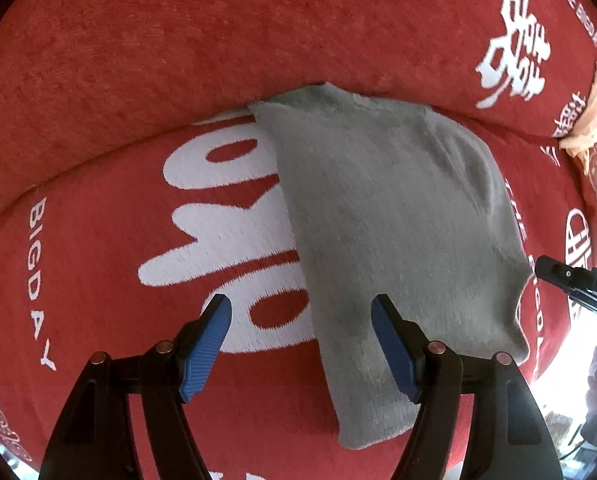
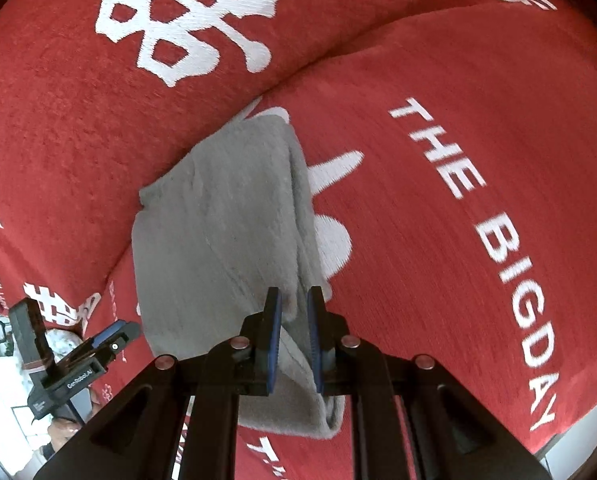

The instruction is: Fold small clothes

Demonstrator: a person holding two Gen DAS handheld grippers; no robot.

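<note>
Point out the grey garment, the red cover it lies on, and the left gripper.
grey garment point(image 1: 386, 216), left wrist view, middle of its folded top face.
red cover point(image 1: 138, 60), left wrist view, plain stretch of the backrest.
left gripper point(image 1: 300, 312), left wrist view, midway between its blue fingers.

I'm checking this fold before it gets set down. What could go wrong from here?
1. The right gripper stands nearly shut over the folded grey knit garment, but whether its pads pinch the cloth is unclear, so the layers may slip apart.
2. The left gripper stands open and holds nothing, so that side is unsupported.
3. The soft red cushion cover may let the fold shift.
</note>
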